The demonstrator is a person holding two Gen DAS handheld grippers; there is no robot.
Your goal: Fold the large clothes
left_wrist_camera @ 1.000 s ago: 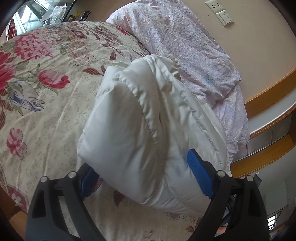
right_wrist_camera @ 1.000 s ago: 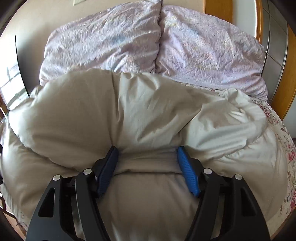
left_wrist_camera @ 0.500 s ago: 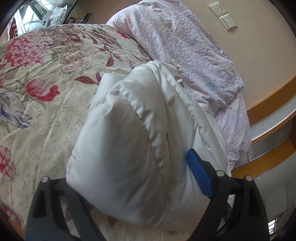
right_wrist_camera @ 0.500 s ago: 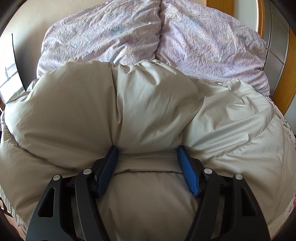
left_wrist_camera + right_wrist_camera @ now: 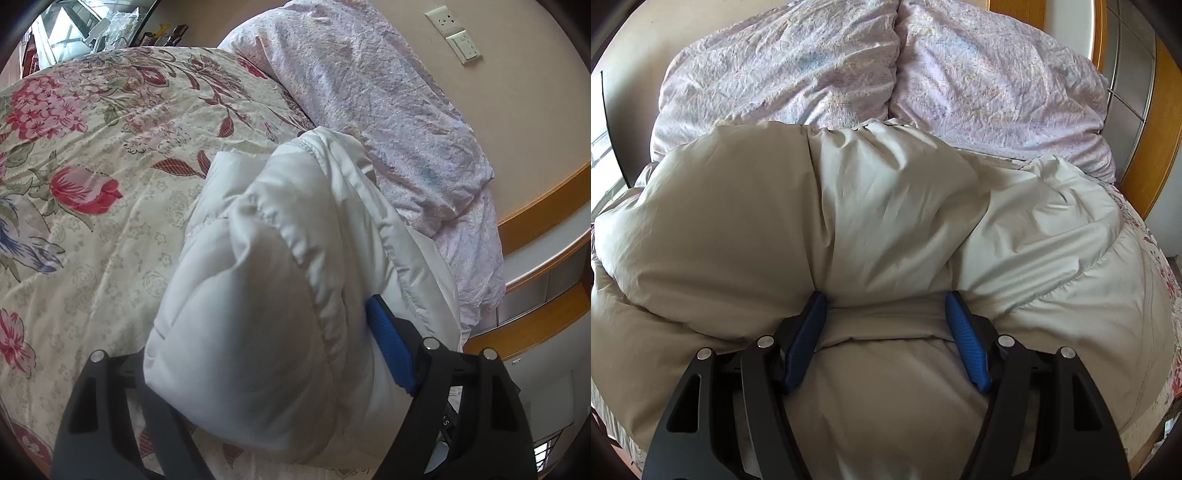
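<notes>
Since 1 s ago, jacket bulk has swung over left gripper, hiding its left pad. Both grippers clenched on puffy fabric; right gripper pinches a fold. Ahead: floral duvet, then lilac pillows. No legible writing.

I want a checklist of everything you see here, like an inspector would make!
Surface: bed with a floral bedspread.
Job's things: puffy white jacket, bunched up on the bed.
Clutter: two lilac pillows at the head of the bed; small items on a far shelf, too blurred to name.
Grippers: left tool closed around a thick jacket fold; right tool closed on the jacket fabric.
Cables: nothing seen.
Surroundings: wall socket and switch, wooden headboard.
</notes>
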